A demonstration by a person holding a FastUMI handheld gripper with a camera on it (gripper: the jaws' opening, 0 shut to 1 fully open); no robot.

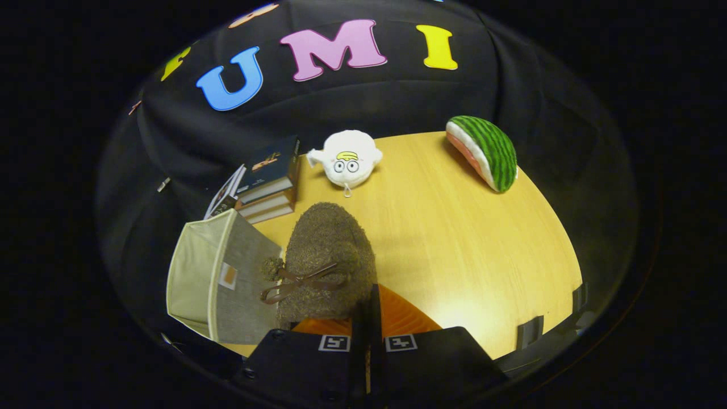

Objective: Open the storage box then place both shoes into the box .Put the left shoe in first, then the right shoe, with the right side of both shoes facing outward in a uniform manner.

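Gripping a brown fuzzy shoe (326,255), my gripper (368,318) has its two fingers drawn close together, pinching what looks like the shoe's rim between them; an orange lining (406,318) shows just beside the fingers. I see the shoe raised above the wooden table (454,250), its toe pointing away from me and a brown lace bow (301,282) lying across its upper. Immediately left of the shoe stands the fabric storage box (218,278), open at the top, its pale interior visible and a small label on its grey wall. Beyond the box lies a stack of books (267,184). Beyond the shoe sits a white plush toy (345,158), and well apart to the right rests a watermelon-slice cushion (485,150).
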